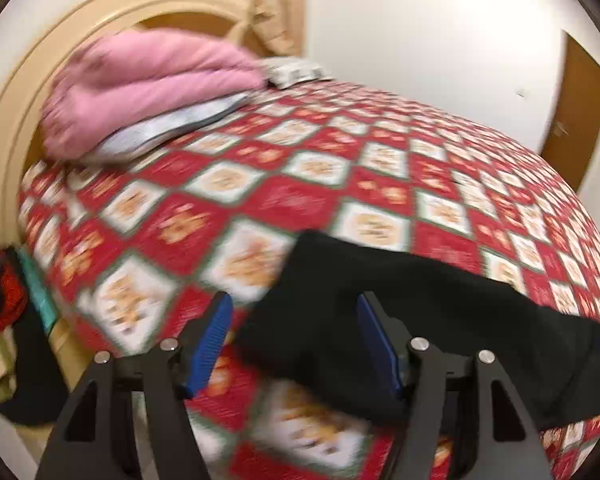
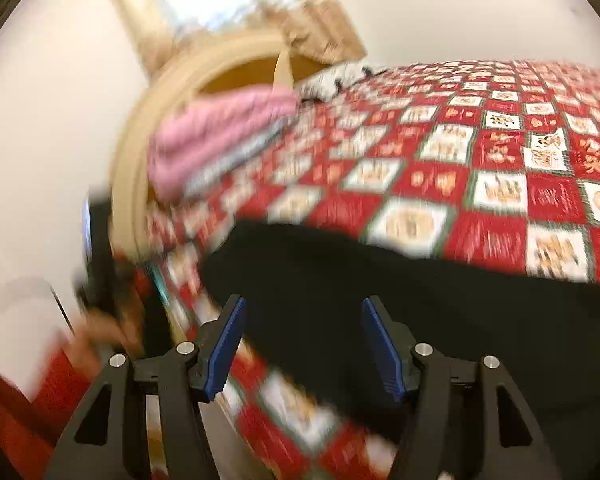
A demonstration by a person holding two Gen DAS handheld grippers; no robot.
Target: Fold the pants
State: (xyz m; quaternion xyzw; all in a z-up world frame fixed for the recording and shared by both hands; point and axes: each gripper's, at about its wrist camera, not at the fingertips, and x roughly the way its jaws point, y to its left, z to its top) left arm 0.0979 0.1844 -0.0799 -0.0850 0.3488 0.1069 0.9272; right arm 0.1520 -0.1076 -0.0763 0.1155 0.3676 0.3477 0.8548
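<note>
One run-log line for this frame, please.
left gripper: open | right gripper: open | black fabric pants: lying on red patchwork quilt, ungrasped | view: blurred

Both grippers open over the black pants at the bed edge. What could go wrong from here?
1. The black pants hang over the bed's near edge; a tug could likely slide them off.
2. Both views are motion-blurred, so the left gripper and right gripper may close off target.
3. Open fingers might pinch the checked bedspread along with the pants.
</note>
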